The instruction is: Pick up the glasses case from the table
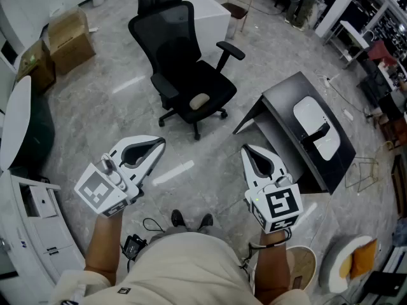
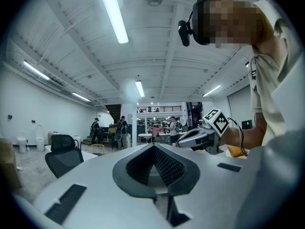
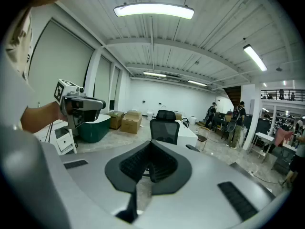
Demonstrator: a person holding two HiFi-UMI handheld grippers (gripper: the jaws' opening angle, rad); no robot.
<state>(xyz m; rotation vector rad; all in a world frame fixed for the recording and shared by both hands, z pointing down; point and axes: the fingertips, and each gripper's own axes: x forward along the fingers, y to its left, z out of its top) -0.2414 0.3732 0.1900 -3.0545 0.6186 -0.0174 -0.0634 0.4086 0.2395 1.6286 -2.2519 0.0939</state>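
A low black table (image 1: pixel 280 107) stands on the floor at the right in the head view. On it lies a white oblong thing (image 1: pixel 310 114) with a black piece across it, which looks like the glasses case. My left gripper (image 1: pixel 160 143) is held in the air at the left, shut and empty, far from the table. My right gripper (image 1: pixel 246 149) hangs just left of the table's near corner, also shut with nothing in it. In the left gripper view the jaws (image 2: pixel 153 149) meet, and the right gripper (image 2: pixel 200 136) shows beyond. The right gripper view shows closed jaws (image 3: pixel 151 152).
A black office chair (image 1: pixel 191 81) stands on the marble floor ahead, between the grippers. Cardboard boxes (image 1: pixel 63 40) sit at the far left, a white desk (image 1: pixel 213 14) behind the chair, a white cabinet (image 1: pixel 35 215) at my left. People (image 3: pixel 236 118) stand far off.
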